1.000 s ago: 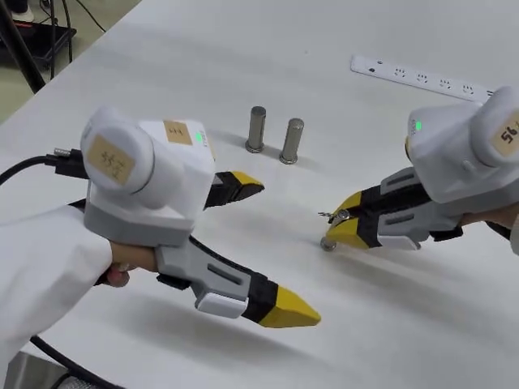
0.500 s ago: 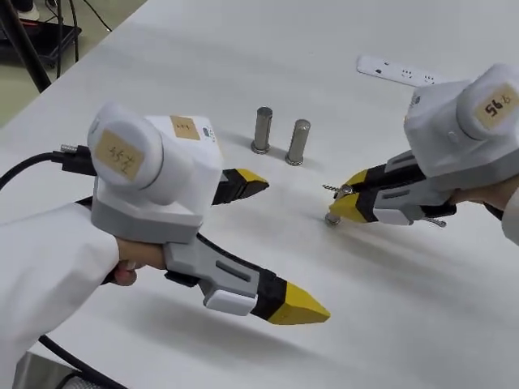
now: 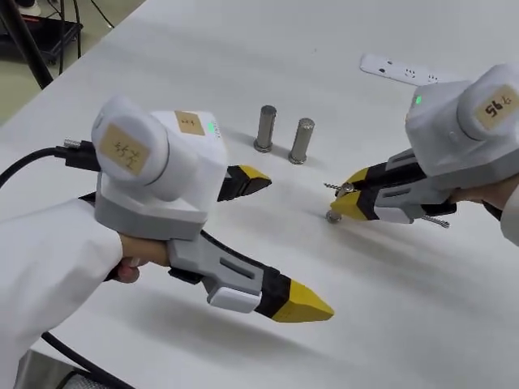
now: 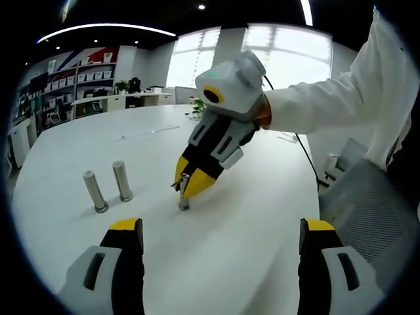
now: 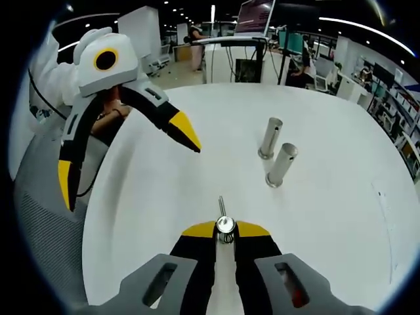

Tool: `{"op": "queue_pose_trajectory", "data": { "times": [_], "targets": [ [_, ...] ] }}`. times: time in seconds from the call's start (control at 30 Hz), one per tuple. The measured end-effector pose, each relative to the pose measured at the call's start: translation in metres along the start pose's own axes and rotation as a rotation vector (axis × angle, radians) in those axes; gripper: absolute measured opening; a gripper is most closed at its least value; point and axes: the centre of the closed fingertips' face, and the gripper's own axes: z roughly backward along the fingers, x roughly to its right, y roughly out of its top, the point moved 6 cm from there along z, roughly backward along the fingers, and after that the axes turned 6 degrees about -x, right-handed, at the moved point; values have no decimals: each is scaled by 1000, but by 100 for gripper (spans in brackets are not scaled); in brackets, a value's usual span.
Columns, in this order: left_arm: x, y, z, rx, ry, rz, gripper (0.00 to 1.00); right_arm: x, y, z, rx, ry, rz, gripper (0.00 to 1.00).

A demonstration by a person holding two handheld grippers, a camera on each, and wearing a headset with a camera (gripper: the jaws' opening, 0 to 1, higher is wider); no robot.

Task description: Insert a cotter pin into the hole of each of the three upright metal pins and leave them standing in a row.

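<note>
Two upright metal pins [image 3: 265, 128] [image 3: 301, 139] stand side by side on the white table; they also appear as pins [image 4: 95, 191] [image 4: 122, 180] and pins [image 5: 270, 138] [image 5: 282, 164]. A third metal pin [image 3: 333, 215] [image 4: 184, 194] [image 5: 225, 226] stands to their right, with its base on the table. My right gripper [image 3: 345, 202] [image 5: 225, 230] is shut on its upper part. A thin cotter pin [image 3: 332, 187] [image 5: 221, 205] sticks out sideways near its top. My left gripper [image 3: 280, 243] [image 4: 220, 243] is wide open and holds nothing, left of the pins.
A white power strip [image 3: 405, 73] lies at the far right of the table [image 3: 162, 73]. A black cable [image 3: 24, 166] trails from the left gripper. The table's left edge runs near a dark stand and floor.
The right gripper has lifted and rolled a little while staying shut on the third pin. The left gripper has drifted slightly; most of the shift is camera motion.
</note>
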Motion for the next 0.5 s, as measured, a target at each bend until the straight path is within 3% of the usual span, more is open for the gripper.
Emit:
{"op": "queue_pose_trajectory", "data": {
  "times": [0.2, 0.33, 0.5],
  "targets": [
    [1, 0, 0, -10, -2, -8, 99, 0, 1, 0, 2, 4, 16, 5],
    [2, -1, 0, -11, -1, -3, 99, 2, 3, 1, 24, -3, -13, 6],
    [4, 1, 1, -7, 6, -1, 99, 4, 4, 7, 21, -29, 1, 18]
  ]
}}
